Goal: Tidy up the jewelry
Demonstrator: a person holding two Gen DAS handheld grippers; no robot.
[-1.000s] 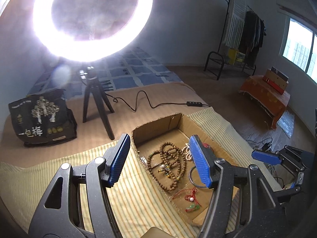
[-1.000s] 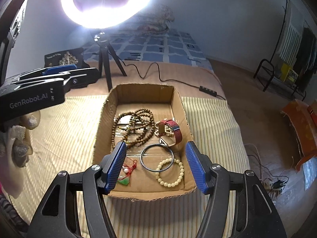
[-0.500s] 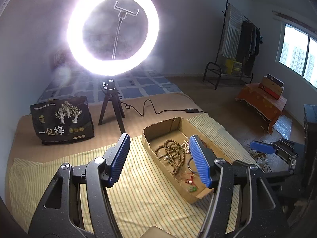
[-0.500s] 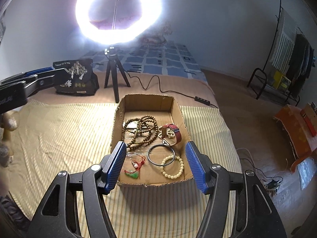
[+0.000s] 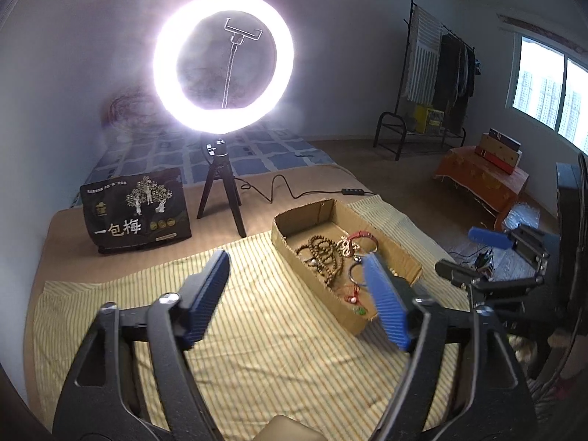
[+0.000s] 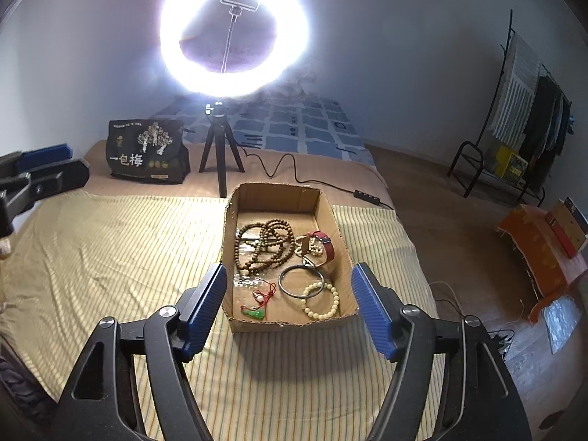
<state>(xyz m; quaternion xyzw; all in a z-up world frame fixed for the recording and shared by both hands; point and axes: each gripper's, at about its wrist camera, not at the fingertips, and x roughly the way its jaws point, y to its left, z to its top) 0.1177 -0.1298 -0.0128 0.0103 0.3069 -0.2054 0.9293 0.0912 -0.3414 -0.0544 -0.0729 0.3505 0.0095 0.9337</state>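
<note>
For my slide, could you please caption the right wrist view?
Open right gripper facing a cardboard box of jewelry on striped cloth.

Black bag [image 5: 136,213] beside the tripod: large white characters "一包梅" across its lower front, under a pale tree graphic. Same characters legible on it in the right wrist view [image 6: 147,152]; a line of small print along its top edge and the round gold emblems at lower right are too small to read. No other readable text, number or brand anywhere.
</note>
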